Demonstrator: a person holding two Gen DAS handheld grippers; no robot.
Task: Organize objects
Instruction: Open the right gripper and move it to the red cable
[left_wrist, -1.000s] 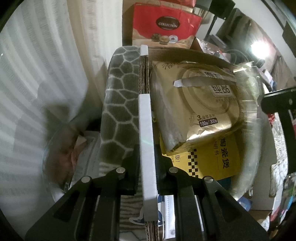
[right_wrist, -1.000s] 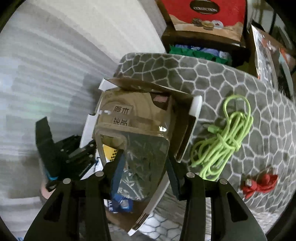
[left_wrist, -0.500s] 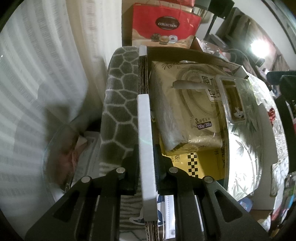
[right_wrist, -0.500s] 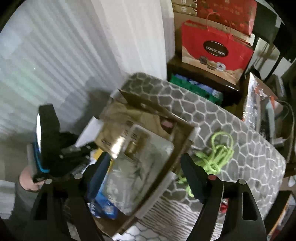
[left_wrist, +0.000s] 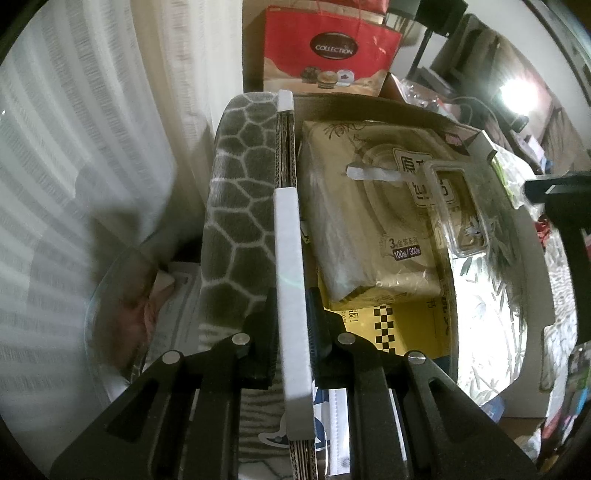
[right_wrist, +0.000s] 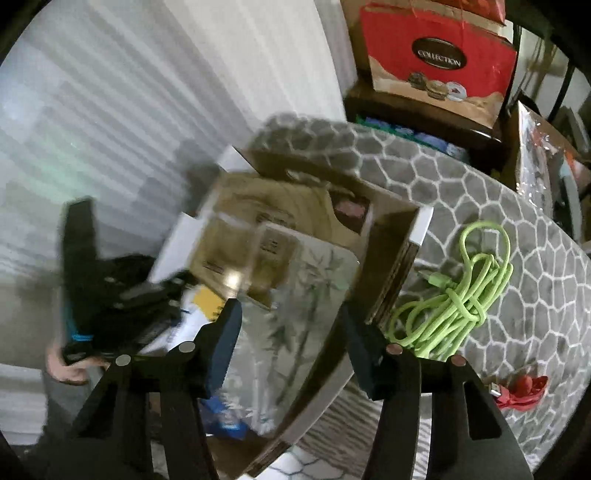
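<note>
My left gripper (left_wrist: 291, 328) is shut on the white-edged wall of a cardboard box (left_wrist: 290, 258), which stands on a grey hexagon-patterned surface (left_wrist: 236, 206). In the box lie a gold tissue pack (left_wrist: 373, 218), a yellow packet (left_wrist: 402, 325) and a clear plastic case with a bamboo print (left_wrist: 491, 325). My right gripper (right_wrist: 291, 343) is open and empty above the box (right_wrist: 391, 258), over the bamboo-print case (right_wrist: 295, 314). A coiled green cable (right_wrist: 458, 295) and a red item (right_wrist: 521, 387) lie on the surface right of the box.
A red "Collection" paper bag (left_wrist: 328, 55) stands behind the table; it also shows in the right wrist view (right_wrist: 439, 62). White curtains (left_wrist: 74, 147) hang on the left. My left gripper shows dark in the right wrist view (right_wrist: 110, 288). Clutter fills the far right.
My right gripper has let go of the bamboo-print case, which now lies in the box, opened wide and drawn back. My left gripper keeps its hold on the box wall.
</note>
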